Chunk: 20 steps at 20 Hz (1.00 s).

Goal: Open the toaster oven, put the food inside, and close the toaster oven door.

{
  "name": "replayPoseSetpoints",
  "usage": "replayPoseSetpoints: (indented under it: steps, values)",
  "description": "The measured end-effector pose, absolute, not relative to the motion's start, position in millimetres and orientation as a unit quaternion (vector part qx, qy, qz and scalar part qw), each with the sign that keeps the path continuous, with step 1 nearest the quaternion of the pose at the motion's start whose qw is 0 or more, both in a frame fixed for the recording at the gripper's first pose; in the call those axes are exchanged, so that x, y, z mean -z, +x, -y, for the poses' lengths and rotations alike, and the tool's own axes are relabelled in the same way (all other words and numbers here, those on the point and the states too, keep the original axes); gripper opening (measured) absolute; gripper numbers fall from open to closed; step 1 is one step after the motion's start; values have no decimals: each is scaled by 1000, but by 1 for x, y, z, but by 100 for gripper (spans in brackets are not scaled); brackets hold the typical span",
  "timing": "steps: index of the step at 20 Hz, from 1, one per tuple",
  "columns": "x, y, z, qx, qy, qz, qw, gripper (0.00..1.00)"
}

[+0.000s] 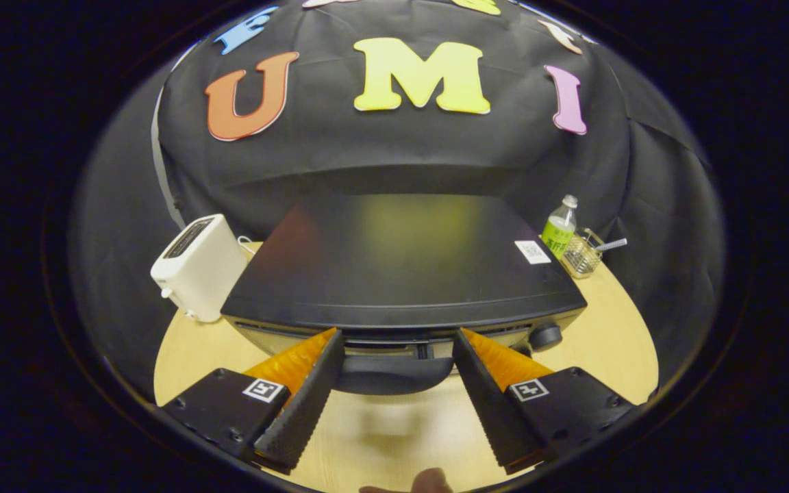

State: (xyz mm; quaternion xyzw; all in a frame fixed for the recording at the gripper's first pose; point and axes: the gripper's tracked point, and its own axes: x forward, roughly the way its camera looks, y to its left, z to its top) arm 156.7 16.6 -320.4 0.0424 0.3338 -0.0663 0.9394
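I'm working in a staged recording booth: black cloth wall (394, 150) behind a pale wooden worktop (614, 322) carrying kitchen appliances, a toaster oven (401, 260) and toaster (199, 267).

close above toaster oven (401, 260), facing down-forward

Your claw (398, 346) has two wedge-shaped fingers with ribbed inner faces, each on a blocky mount studded with screws and bearing a square black-and-white marker.
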Motion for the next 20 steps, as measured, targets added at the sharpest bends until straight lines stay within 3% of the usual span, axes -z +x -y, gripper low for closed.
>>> replayPoseSetpoints:
  steps: [7, 14, 17, 20]
  values:
    - [345, 101, -23, 63, 28, -352, 934, 100]
    - [408, 38, -25, 36, 12, -422, 906, 100]
    - [406, 37, -28, 7, -18, -414, 910, 100]
    - [379, 20, -51, -65, -16, -402, 913, 100]
